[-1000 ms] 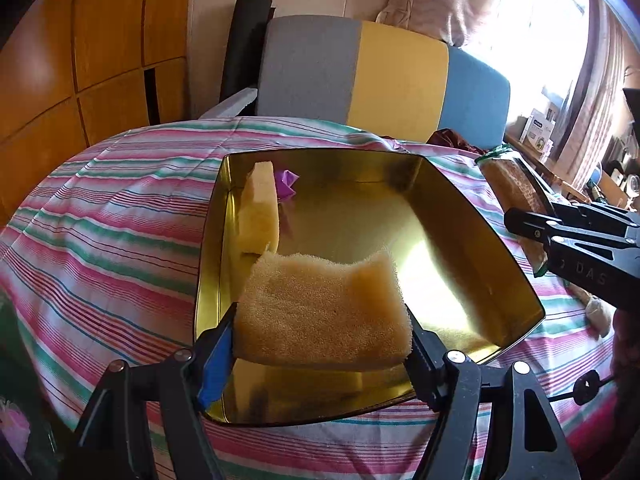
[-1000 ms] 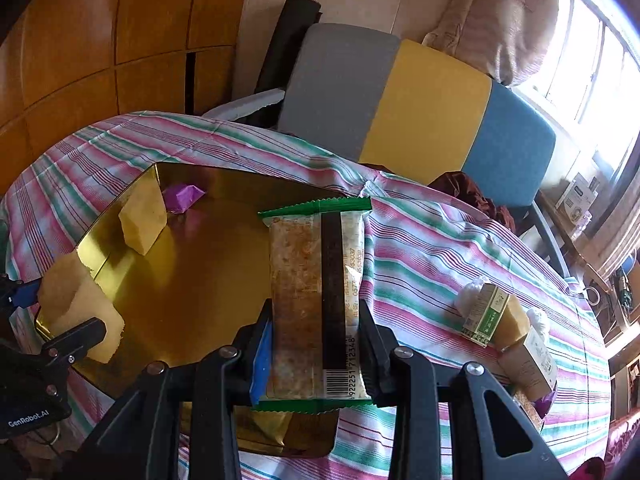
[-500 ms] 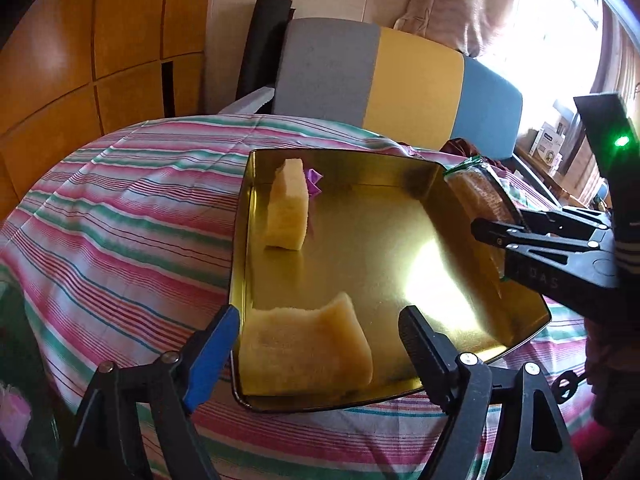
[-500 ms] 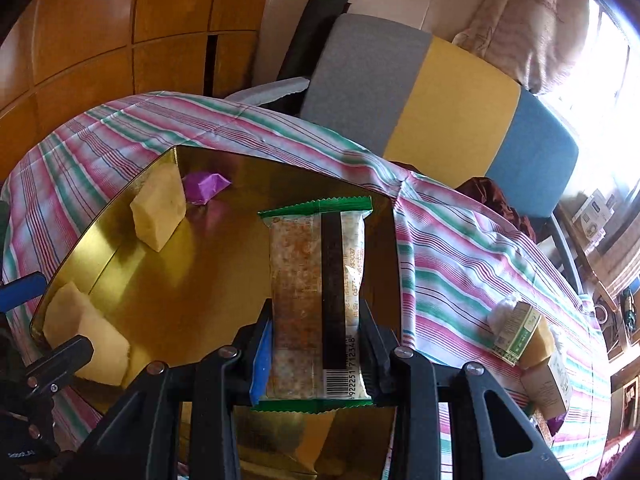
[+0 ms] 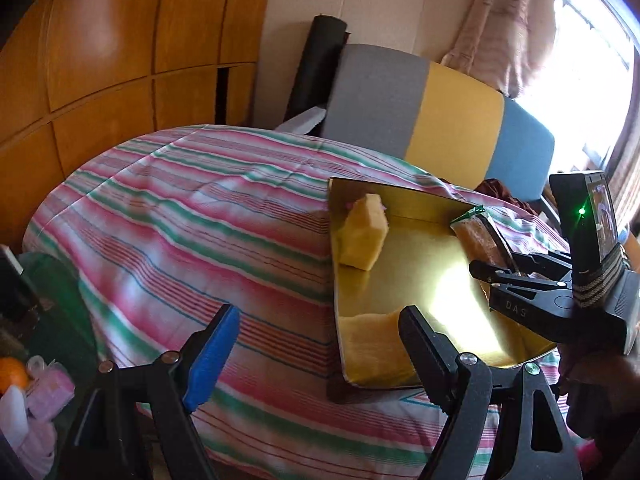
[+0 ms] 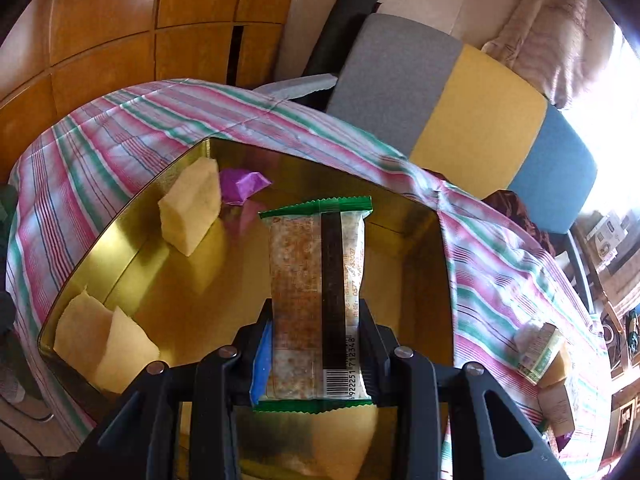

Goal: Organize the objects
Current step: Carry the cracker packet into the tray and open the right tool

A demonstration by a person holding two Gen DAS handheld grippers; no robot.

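The right tongs (image 6: 316,344) squeezed a green-edged snack packet (image 6: 318,280) over the shiny gold metal tray (image 6: 420,272). The left tongs (image 5: 316,344) were wide open w/ nothing inside, beside the flat yellow sponge (image 5: 372,344) in the tray.
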